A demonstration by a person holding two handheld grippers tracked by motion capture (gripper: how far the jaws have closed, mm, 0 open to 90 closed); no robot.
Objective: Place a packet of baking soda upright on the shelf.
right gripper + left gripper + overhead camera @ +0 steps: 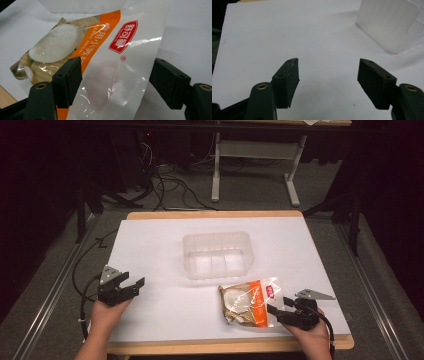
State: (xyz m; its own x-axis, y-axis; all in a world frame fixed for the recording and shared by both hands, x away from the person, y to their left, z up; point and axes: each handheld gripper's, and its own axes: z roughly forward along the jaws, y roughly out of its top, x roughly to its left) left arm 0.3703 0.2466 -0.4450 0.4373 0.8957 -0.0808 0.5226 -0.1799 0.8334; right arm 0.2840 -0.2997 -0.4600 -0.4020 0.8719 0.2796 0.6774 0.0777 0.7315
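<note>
The right tool (278, 309) stands wide open with the clear end of the bag (248, 302) lying between its jaws. In the right gripper view the bag (105, 62) overlaps the left jaw's edge and stops just short of the right jaw; the pads do not press on it. The left tool (134, 284) is also wide open and holds nothing; in the left gripper view its jaws hang over bare white counter (287, 32).

The bag lies flat on the counter (165, 310) near its front edge, on the right, just in front of the tub (218, 254) and apart from it. It is a glossy plastic pouch: one end clear, an orange band with white characters down the middle, a red label with white lettering near the clear end. Pale, rounded slices show through the film at the far end, on a brownish backing.

The tub is translucent, rectangular with rounded corners, upright at the counter's middle, its corner showing in the left gripper view (387, 25).
</note>
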